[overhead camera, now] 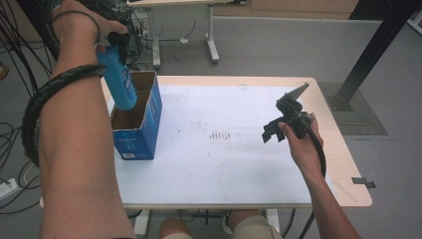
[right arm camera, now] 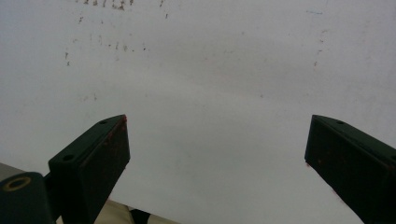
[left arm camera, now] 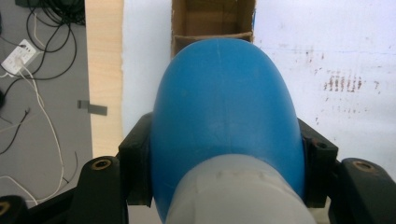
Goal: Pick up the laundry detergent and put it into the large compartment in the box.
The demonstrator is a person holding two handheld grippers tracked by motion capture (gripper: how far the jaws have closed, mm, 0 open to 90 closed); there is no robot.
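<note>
- Nearest, in the high view: left forearm rising along the left edge, black cable looped round it.
- Left gripper [overhead camera: 115, 41] up by the far-left corner of the worktop [overhead camera: 239, 189], largely hidden behind the hand.
- Jaws clamped on the bottle [overhead camera: 118, 75], one black pad pressed to each side of the blue body, as seen in the left gripper view.
- Bottle [left arm camera: 224, 121] blue with a grey cap end nearest that camera; tilted, lower end dipping into the open top of the box [overhead camera: 135, 119].
- Box blue outside, brown cardboard inside, flaps up, standing on the left part of the worktop; its opening [left arm camera: 212, 21] just beyond the bottle in the left gripper view.
- Right gripper [overhead camera: 279, 124] held above the right part of the worktop, well apart from box and bottle.
- Jaws there wide apart, nothing between them, white scuffed surface [right arm camera: 210, 93] beneath.
- Faint dark marks mid-worktop, between box and right gripper.
- Farther off: grey floor, cables at left, legs of another table beyond.
</note>
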